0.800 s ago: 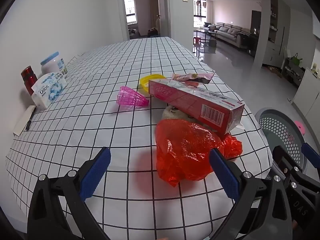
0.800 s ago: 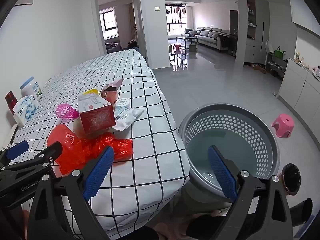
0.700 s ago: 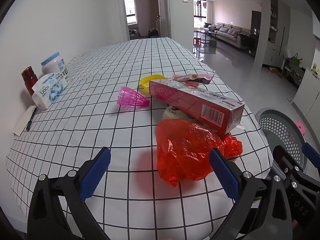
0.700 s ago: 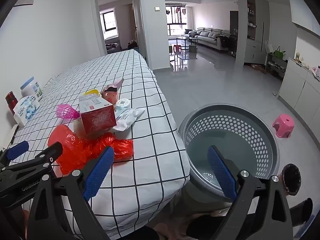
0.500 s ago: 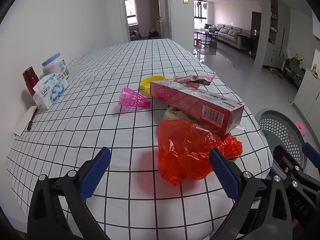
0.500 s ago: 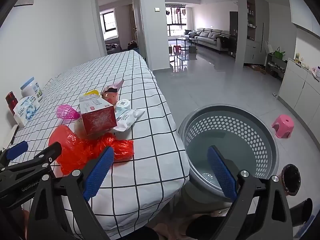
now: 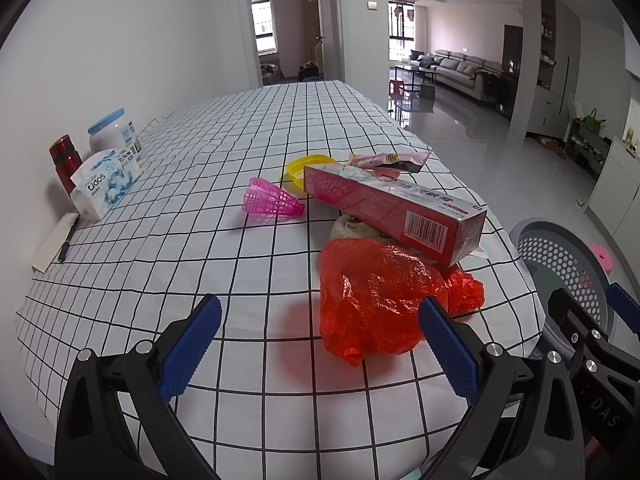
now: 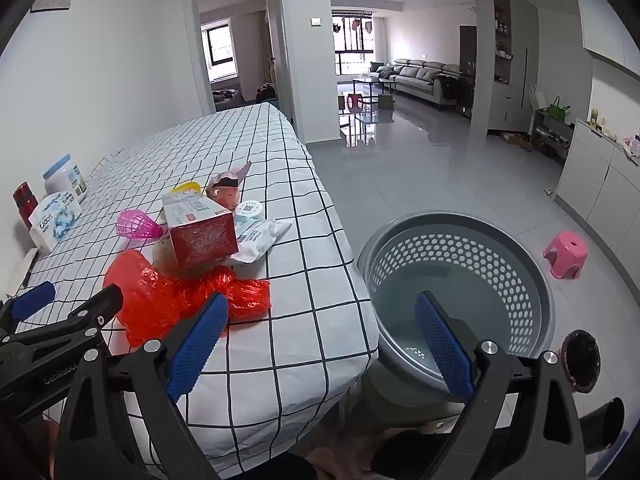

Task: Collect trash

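Ahead of the wide-spread left gripper (image 7: 320, 354), a crumpled red plastic bag (image 7: 380, 300) lies under a long pink carton (image 7: 394, 212), beside what looks like a pink shuttlecock (image 7: 270, 202).

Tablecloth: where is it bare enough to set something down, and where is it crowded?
Bare cloth lies between the open left gripper and the pink shuttlecock, and across the far end of the table. Crowded: the red bag, the pink box and wrappers near the basket-side edge, above the grey basket.

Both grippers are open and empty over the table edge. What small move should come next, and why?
Probably ease the left gripper forward onto the crumpled red plastic bag: it is the nearest trash, lies partly between the open fingers, and the grey perforated basket beside the table looks empty.
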`<state>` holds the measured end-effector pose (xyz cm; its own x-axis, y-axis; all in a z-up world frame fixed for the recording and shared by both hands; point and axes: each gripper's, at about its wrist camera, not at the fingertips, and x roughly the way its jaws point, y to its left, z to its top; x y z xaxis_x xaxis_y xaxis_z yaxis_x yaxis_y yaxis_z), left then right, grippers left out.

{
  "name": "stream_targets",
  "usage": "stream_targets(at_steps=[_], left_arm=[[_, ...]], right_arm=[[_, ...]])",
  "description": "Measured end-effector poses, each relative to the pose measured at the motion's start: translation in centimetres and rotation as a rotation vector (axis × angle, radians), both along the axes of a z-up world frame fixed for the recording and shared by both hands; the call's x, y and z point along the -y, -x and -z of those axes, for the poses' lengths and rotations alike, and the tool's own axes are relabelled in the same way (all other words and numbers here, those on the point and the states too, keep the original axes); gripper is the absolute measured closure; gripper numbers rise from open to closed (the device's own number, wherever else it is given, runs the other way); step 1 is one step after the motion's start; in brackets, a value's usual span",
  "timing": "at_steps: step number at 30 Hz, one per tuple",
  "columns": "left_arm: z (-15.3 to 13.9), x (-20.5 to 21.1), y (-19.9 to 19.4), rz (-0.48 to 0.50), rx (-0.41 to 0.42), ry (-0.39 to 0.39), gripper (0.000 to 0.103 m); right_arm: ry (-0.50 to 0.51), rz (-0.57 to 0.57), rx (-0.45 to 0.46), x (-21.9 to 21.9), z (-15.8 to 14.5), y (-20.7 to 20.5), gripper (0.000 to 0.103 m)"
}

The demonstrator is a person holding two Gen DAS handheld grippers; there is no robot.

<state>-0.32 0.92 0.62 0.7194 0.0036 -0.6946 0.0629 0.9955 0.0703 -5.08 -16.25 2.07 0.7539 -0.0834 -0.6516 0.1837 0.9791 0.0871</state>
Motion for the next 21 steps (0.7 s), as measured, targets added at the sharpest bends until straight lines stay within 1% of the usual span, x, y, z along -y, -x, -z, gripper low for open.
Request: stream_targets(at_steps=[2,3,5,21], left_arm=[[0.07,-0.11,-0.21,-0.001,0.000,0.000,0.006],[-0.19,0.15,0.61,-0.001,0.007,-0.001,0.006],[-0.19,0.20,0.68,-0.002,0.009,-0.001,0.006],[0.03,0.26,0.61,-0.001,0.009,0.000,0.006]], right_arm=[[-0.002,0.002,0.002,0.05,0.02,0.07,0.013],[-0.003,0.002,0.002,0.07,0.04,0.08,0.013],[-0.003,0.002,0.003,0.02,0.06,0.08,0.013],[-0.006,0.001,0.004,0.10,-0.01,0.12,0.013]])
